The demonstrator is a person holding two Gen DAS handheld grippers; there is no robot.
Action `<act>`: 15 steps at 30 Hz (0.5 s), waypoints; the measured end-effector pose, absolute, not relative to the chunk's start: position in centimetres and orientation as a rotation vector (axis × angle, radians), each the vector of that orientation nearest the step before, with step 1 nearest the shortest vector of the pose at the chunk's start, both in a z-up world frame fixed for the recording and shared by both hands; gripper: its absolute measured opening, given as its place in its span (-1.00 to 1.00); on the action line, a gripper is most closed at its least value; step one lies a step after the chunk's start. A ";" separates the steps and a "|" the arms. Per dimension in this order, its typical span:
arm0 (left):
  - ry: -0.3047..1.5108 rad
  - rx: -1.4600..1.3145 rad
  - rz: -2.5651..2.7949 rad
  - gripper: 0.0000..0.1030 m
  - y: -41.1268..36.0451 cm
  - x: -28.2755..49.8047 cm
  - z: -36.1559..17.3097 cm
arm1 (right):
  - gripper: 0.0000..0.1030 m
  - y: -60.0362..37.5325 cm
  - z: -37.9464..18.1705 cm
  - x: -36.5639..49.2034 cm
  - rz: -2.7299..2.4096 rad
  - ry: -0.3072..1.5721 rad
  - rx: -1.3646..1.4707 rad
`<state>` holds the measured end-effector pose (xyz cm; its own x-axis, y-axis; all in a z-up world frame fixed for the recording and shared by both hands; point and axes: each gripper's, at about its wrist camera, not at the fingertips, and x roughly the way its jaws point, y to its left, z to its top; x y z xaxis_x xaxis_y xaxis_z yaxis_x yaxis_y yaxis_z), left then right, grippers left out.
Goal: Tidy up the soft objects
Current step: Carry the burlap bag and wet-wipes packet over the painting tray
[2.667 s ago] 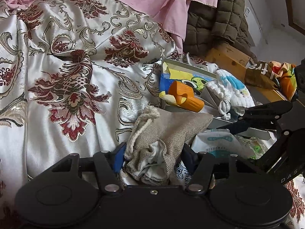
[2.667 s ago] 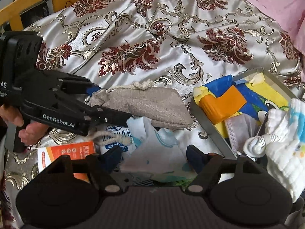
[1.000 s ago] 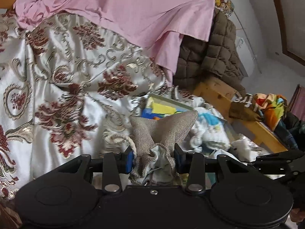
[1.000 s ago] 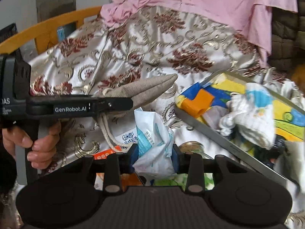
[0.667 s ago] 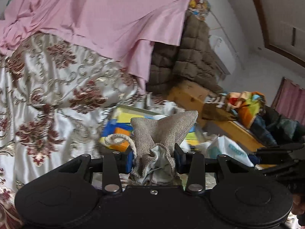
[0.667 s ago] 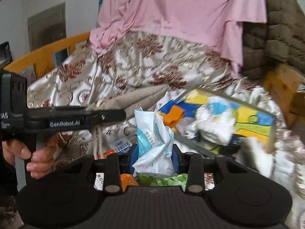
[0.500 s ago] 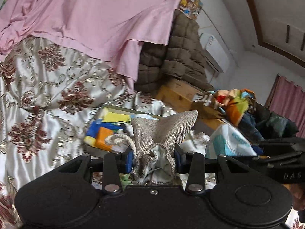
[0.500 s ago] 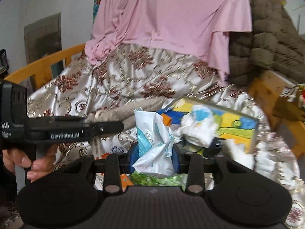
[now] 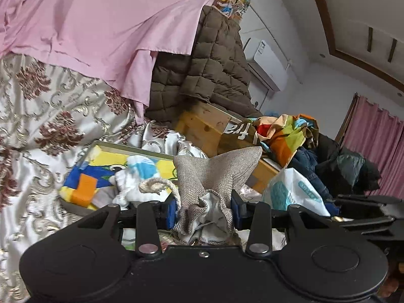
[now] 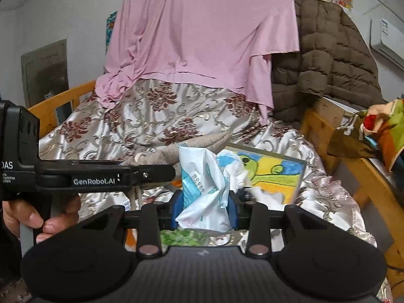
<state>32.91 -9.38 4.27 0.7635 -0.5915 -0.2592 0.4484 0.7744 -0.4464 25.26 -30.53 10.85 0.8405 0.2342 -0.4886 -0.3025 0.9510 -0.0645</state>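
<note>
My left gripper (image 9: 203, 210) is shut on a beige burlap drawstring pouch (image 9: 217, 174) and holds it up above the bed. My right gripper (image 10: 204, 213) is shut on a white and teal tissue pack (image 10: 204, 184), also lifted. The left gripper shows from the side in the right wrist view (image 10: 106, 175), with the pouch (image 10: 192, 146) sticking out of it. The tissue pack shows at the right of the left wrist view (image 9: 290, 192). A tray (image 9: 106, 149) with a yellow and blue cartoon print lies on the bed and holds a white baby cloth (image 9: 136, 181) and an orange block (image 9: 84, 190).
The bed has a silver and maroon floral cover (image 10: 141, 123) with a pink sheet (image 10: 202, 32) draped behind. A brown quilted coat (image 10: 328, 63) hangs over a wooden frame (image 10: 353, 171). Colourful clothes (image 9: 285, 131) pile at the right. Packets lie under the grippers.
Both grippers closed on their items and lifted them off the bed, then tilted up and swung to the right. The tray has slid lower and left in both views.
</note>
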 end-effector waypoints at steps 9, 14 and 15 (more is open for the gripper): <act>0.462 -0.399 -0.553 -0.17 -13.2 42.7 3.6 | -0.23 -35.7 8.0 35.5 0.199 0.514 -0.044; 0.477 -0.405 -0.541 -0.17 -15.0 49.1 2.8 | -0.23 -37.4 5.9 42.0 0.147 0.539 -0.016; 0.480 -0.402 -0.541 -0.17 -15.3 50.1 2.6 | -0.23 -37.7 5.5 43.3 0.136 0.544 -0.002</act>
